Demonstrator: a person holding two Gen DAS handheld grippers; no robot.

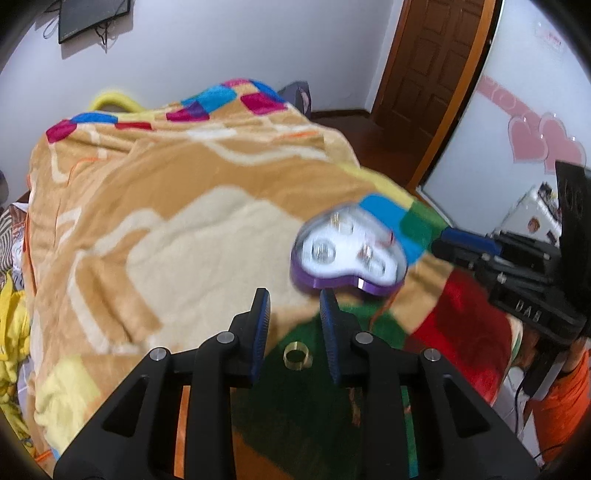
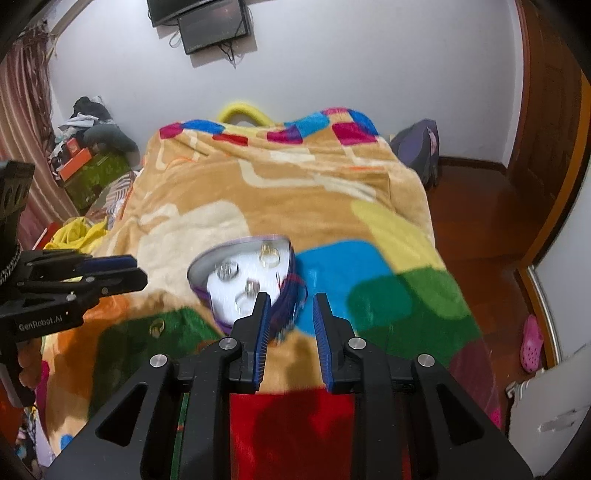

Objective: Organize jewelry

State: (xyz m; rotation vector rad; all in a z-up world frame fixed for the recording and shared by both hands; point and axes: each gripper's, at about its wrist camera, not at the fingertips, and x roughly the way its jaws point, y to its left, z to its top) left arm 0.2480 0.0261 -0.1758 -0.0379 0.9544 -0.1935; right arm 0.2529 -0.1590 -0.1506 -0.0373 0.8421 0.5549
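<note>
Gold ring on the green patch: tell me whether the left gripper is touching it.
Apart. In the left wrist view the gold ring lies on the blanket between the open fingers of the left gripper, with green fabric visible on both sides of it.

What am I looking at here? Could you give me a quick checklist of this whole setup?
Surface: blanket on a bed.
Job's things: heart-shaped box, open, several rings inside; gold ring loose on a green patch.
Clutter: clothes and boxes beside the bed.
Tongs: left tongs open above the ring; right tongs open, empty, near the box.
Cables: dangling under the screen.
Surroundings: door, pink shoe.
</note>
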